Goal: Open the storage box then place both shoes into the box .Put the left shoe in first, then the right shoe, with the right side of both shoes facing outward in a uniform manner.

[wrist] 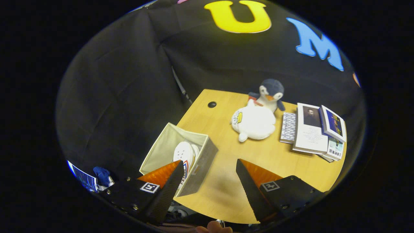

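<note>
Gripper view: my hand-held gripper (pixel 208 170) hangs above the wooden table (pixel 226 194), its fingers spread wide with nothing between them. The open storage box (pixel 197 161) sits at the table's near left edge, just beyond my left finger; a white shoe (pixel 183 155) lies inside it. Farther right rest a white plush (pixel 254 123), a penguin plush (pixel 271 92) and a stack of books (pixel 312 131).

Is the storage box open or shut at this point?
Open. The storage box shows its pale inside and a white shoe in it; the open gripper hangs above the table.
</note>
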The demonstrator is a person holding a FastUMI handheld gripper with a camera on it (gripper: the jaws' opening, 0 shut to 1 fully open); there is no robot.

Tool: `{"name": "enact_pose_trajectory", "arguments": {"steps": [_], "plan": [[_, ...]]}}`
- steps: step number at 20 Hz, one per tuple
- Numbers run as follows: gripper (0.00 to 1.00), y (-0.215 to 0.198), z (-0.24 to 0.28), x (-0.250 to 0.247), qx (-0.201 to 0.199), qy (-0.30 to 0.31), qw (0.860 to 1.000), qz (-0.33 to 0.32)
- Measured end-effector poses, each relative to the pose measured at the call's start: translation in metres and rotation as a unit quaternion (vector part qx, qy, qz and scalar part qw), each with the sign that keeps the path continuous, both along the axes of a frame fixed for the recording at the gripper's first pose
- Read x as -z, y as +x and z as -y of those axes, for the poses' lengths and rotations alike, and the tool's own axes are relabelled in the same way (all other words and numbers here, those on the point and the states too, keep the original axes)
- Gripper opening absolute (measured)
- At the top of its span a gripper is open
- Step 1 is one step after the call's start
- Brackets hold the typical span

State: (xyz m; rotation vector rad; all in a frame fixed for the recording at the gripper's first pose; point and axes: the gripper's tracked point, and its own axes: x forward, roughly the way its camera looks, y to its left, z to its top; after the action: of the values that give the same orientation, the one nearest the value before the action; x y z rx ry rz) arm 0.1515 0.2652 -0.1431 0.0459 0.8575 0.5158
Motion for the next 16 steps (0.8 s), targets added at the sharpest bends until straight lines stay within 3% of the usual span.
{"name": "enact_pose_trajectory", "arguments": {"steps": [3, 7, 12, 16], "plan": [[0.99, 0.007, 0.058, -0.035, 0.068, 0.026, 0.995, 0.072], [0.99, 0.011, 0.143, -0.083, 0.146, 0.026, 0.972, 0.182], [0.98, -0.001, 0.222, -0.145, 0.215, 0.020, 0.921, 0.325], [0.98, -0.034, 0.251, -0.179, 0.225, 0.041, 0.884, 0.408]]}}
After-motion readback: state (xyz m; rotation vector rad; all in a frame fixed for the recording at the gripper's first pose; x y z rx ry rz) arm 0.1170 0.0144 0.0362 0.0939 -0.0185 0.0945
